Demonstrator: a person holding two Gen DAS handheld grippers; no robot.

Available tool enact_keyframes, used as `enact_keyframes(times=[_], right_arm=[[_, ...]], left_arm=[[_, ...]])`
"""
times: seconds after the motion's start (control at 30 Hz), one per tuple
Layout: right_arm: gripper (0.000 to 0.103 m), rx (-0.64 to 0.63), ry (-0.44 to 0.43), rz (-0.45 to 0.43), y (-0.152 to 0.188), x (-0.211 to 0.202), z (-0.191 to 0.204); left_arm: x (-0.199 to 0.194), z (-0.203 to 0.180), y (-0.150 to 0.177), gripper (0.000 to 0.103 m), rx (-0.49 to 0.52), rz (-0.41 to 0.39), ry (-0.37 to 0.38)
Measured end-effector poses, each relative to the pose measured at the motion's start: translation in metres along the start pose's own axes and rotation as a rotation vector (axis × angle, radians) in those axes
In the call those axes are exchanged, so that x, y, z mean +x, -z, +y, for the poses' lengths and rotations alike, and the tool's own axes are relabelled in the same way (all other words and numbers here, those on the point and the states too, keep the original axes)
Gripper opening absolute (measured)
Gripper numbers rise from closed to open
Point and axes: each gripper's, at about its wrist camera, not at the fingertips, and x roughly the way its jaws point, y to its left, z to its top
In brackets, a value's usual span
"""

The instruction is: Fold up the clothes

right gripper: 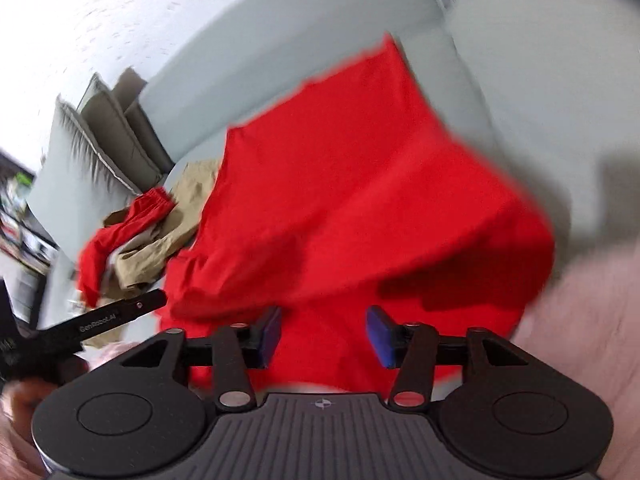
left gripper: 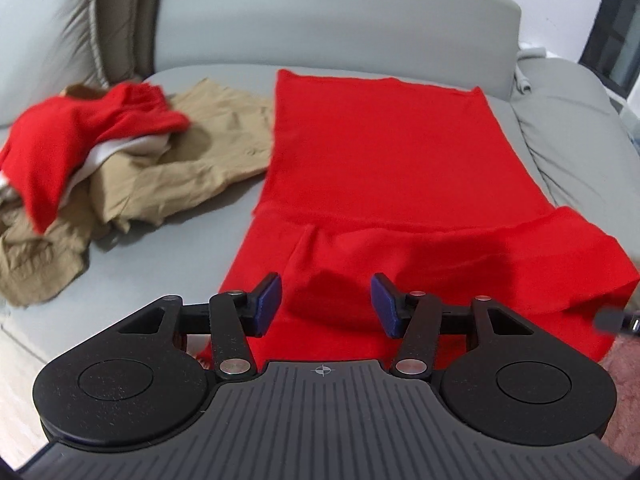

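Note:
A red garment [left gripper: 380, 152] lies spread flat on a grey sofa seat [left gripper: 192, 248], with its near end folded back into a raised band [left gripper: 460, 260]. My left gripper [left gripper: 326, 306] is open and empty just above that near end. In the right wrist view the same red garment [right gripper: 360, 200] fills the middle, blurred. My right gripper [right gripper: 322, 336] is open and empty over its near edge. The other gripper's black body [right gripper: 100, 324] shows at the left of the right wrist view.
A heap of clothes lies to the left on the seat: tan trousers [left gripper: 180, 160], a crumpled red piece [left gripper: 80, 136] and something white. Sofa backrest [left gripper: 320, 16] behind, cushions [left gripper: 60, 20] at far left, a padded armrest [left gripper: 568, 132] on the right. A pink rug [right gripper: 580, 320] lies below.

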Motion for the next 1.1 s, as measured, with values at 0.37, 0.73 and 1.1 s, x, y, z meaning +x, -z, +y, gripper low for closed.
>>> enact_keyframes(times=[0.37,0.73,1.1], right_arm=[[0.024,-0.045,0.367,0.162,-0.012,0.062,-0.037],[0.03,-0.024,0.263,-0.005,-0.01,0.015,-0.035],[0.051,0.202,0.059,-0.412,-0.078,-0.016,-0.206]], left_arm=[[0.052,0.029,0.009,0.047,-0.088,0.134,-0.101],[0.047,0.035,0.013,0.052,-0.106,0.11,-0.06],[0.05,0.019,0.014,0.058,-0.039,0.109,-0.114]])
